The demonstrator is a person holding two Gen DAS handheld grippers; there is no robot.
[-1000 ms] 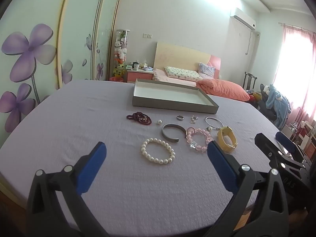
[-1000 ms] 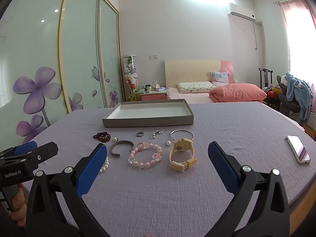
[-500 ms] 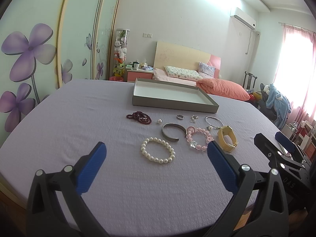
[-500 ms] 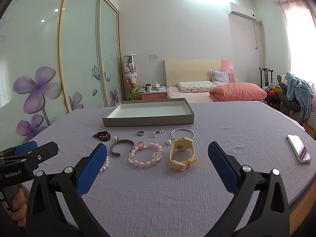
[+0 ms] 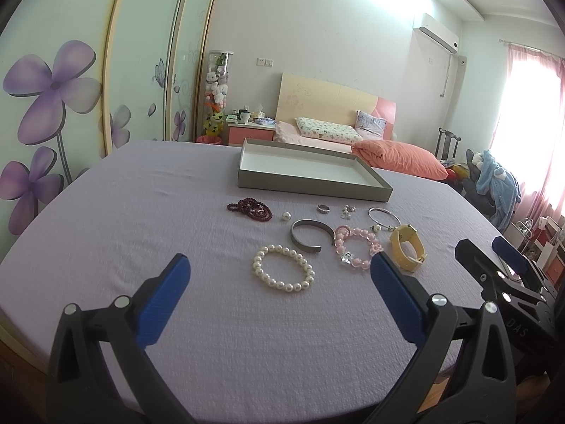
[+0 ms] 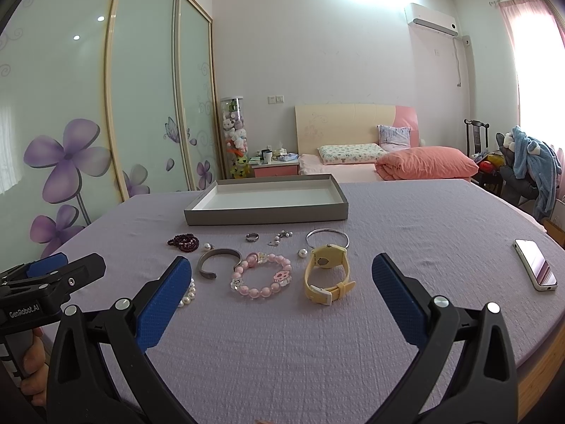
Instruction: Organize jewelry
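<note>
Almost nothing has changed over the last second: both views show the same layout, with only a slight drift of the cameras, and every piece lies where it did. The left gripper [image 5: 279,277] hangs above the near part of the surface [image 5: 123,212] with its fingers spread wide and empty; the right gripper [image 6: 282,282] does the same, wide and holding nothing. By my reading the sorting has not begun, since the tray [image 5: 310,185] at the far side shows a bare white floor and all the jewelry sits loose in front of it.

The pieces lie in a loose band between the grippers and the tray. Nearest the left gripper is the pearl bracelet [image 5: 283,272], a flat ring with no real heading. Just beyond it the grey cuff [image 5: 310,235] lies flat with its gap turned toward the camera and to the right. The pink bracelet [image 6: 261,275] lies just beside the cuff, and the yellow watch [image 6: 326,274] rests on its side, its face [image 6: 326,258] at the far end and the buckled strap toward the right gripper, so its long axis runs roughly from the gripper toward the tray. Farther back lie the dark red beads [image 5: 250,209], a ring [image 5: 323,208], a thin bangle [image 6: 326,238] and some small pieces I cannot make out. A phone [image 6: 535,268] lies well apart on the right.

The tray's long side runs across the view, its near wall facing the grippers
</note>
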